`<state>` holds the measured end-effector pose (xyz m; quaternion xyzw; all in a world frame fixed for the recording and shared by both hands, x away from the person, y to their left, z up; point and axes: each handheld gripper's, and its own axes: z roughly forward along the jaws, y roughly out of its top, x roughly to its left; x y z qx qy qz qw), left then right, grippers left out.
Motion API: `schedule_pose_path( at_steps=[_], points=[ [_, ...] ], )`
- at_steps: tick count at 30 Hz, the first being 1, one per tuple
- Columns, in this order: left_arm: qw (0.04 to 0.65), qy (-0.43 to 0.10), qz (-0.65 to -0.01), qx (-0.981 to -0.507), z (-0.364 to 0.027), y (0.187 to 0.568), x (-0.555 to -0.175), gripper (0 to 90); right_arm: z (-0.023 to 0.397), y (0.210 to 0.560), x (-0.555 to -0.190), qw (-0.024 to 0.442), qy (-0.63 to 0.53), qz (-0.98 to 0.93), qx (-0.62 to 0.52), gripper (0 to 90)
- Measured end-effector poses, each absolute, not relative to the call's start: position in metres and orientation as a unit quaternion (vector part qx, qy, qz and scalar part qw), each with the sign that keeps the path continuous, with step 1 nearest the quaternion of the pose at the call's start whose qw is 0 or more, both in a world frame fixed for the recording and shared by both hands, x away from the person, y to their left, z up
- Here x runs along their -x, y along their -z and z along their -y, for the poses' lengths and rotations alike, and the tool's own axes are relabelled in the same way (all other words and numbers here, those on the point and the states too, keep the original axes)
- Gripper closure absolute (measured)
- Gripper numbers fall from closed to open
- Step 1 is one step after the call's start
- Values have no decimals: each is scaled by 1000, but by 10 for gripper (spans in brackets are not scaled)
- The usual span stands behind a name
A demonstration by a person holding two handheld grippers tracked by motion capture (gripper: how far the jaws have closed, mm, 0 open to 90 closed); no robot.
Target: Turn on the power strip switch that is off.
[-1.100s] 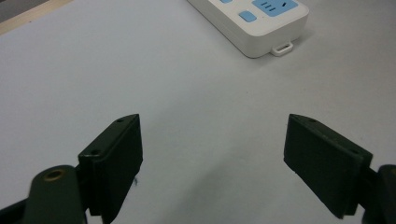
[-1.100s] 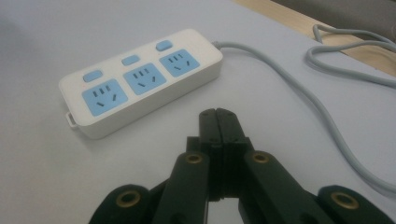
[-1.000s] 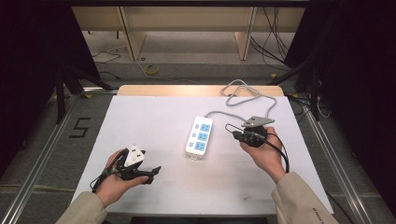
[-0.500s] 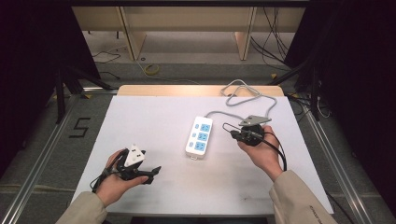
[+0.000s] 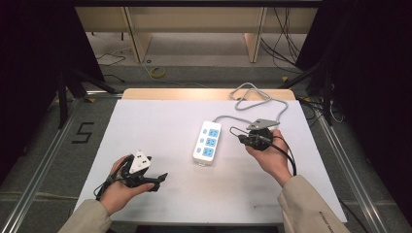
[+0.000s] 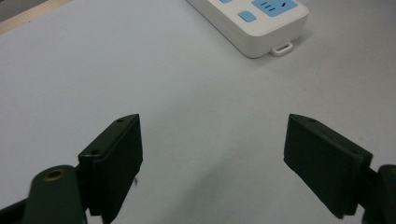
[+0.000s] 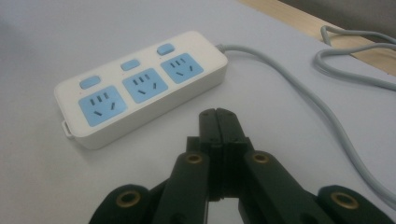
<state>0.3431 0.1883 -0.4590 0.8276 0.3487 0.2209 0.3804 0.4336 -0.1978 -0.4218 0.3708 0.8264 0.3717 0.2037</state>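
Beside the white plastic power strip with blue sockets [image 7: 140,86], the right gripper [image 7: 219,116], jaws together, should press one switch squarely; the left gripper [image 6: 212,154] waits apart.

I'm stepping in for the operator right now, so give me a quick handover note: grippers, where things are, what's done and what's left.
Left gripper: jaws wide open, nothing between them, over bare table at the near left.
Right gripper: jaws shut, empty, just right of the power strip, tips pointing at it.
Power strip: lies flat mid-table, three blue sockets each with a blue switch, all sockets empty; its grey cable loops off toward the far edge.
Done: nothing visibly handled so far.
Left: likely a press on a switch with the shut right tips, judging by its aim.
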Motion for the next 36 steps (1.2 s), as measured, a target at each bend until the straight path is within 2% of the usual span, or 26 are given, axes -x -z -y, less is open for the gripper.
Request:
schedule_pose_path(
  at_steps=[36],
  points=[
    [382, -222, -348, -827, -188, 459, -343, 193, 175, 424, -454, 200, -370, -829, -369, 900]
  ],
)
